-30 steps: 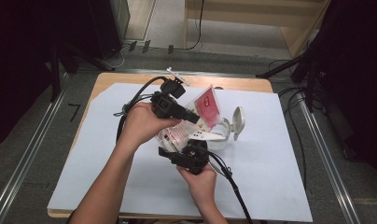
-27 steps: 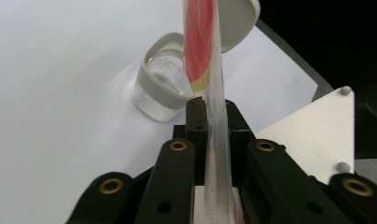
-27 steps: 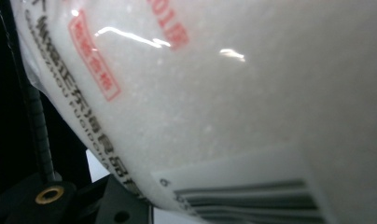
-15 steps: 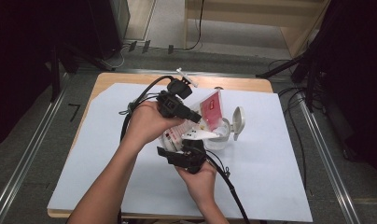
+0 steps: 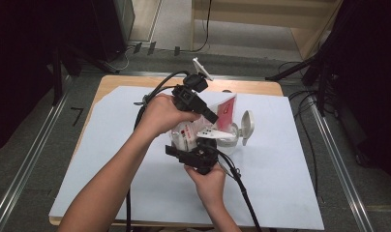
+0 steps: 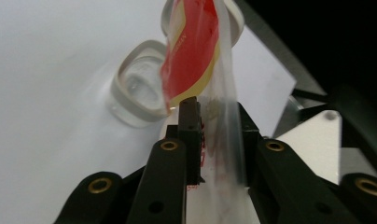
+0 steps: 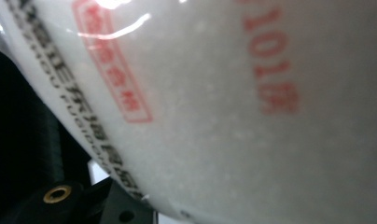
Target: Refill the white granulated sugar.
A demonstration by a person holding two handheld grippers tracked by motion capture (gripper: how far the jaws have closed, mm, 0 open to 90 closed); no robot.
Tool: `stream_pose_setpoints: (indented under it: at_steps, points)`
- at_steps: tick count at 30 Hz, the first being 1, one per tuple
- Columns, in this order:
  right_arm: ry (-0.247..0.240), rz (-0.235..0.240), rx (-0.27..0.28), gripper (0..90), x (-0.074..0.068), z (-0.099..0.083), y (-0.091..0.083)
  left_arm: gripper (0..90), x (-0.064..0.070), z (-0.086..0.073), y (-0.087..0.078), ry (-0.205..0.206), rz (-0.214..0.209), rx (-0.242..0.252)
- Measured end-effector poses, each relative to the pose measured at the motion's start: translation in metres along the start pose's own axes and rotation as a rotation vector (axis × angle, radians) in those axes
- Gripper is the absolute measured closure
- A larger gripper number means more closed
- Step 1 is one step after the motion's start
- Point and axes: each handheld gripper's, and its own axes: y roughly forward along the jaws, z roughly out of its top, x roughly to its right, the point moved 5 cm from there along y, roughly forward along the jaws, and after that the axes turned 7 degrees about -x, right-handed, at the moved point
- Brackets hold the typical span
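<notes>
Bag (image 5: 209, 126) mid-sheet, table edges distant

Large white paper sheet (image 5: 135, 145) covers most of the light wooden table (image 5: 116, 83). Grey carpeted floor (image 5: 34, 145) surrounds it, with black cables (image 5: 305, 111) lying at the right. Pale wooden furniture (image 5: 261, 14) stands beyond.

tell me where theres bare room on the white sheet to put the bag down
The white sheet lies bare left of the forearms, and also right of the open lid toward the table's right edge. The middle is crowded: bag, clear container and both grippers bunch together there.
</notes>
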Motion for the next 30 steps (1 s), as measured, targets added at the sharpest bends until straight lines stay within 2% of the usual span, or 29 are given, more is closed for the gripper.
stream_pose_setpoints:
  at_steps: [1, 3, 6, 8, 9, 10, 12, 16, 21, 24, 30]
  points:
    - [0.009, 0.015, 0.012, 63.8, -0.0013, 0.003, -0.0004, 84.7, -0.0002, 0.001, -0.0008, 0.0, 0.02, -0.005]
    - [0.009, 0.019, 0.009, 63.8, -0.0016, 0.0036, -0.0002, 86.1, -0.0008, 0.001, -0.0015, 0.007, 0.028, -0.014]
    - [0.009, 0.036, 0.0, 63.4, -0.0026, 0.0045, 0.0005, 87.0, -0.0008, 0.0008, -0.0024, 0.012, 0.064, -0.019]
    - [0.004, 0.032, -0.014, 62.7, -0.0036, 0.0043, 0.0011, 88.8, -0.0019, 0.0002, -0.0025, 0.014, 0.08, -0.021]
    - [-0.019, 0.001, -0.028, 60.4, -0.0051, 0.0031, 0.0029, 89.3, -0.0032, -0.0008, -0.0019, 0.018, 0.096, -0.015]
    - [-0.032, -0.013, -0.029, 60.3, -0.0053, 0.0027, 0.0036, 89.5, -0.0035, -0.0014, -0.0022, 0.016, 0.091, -0.015]
    - [-0.035, -0.024, -0.035, 60.3, -0.0059, 0.0017, 0.0034, 89.4, -0.0035, -0.0021, -0.001, 0.008, 0.079, 0.002]
    - [-0.036, -0.035, -0.037, 61.8, -0.0052, 0.0015, 0.0039, 89.3, -0.0046, -0.003, -0.0016, 0.006, 0.076, 0.005]
    - [-0.017, -0.012, -0.028, 62.8, -0.0069, 0.0035, 0.0011, 88.2, -0.0061, -0.0016, -0.001, 0.005, 0.046, 0.014]
    - [-0.016, -0.009, -0.031, 62.8, -0.0072, 0.0039, 0.0003, 88.4, -0.0055, -0.0011, 0.0002, 0.018, 0.047, 0.025]
    - [-0.01, 0.005, -0.03, 61.9, -0.0082, 0.0044, -0.0012, 88.0, -0.0045, -0.0002, 0.0006, 0.018, 0.052, 0.02]
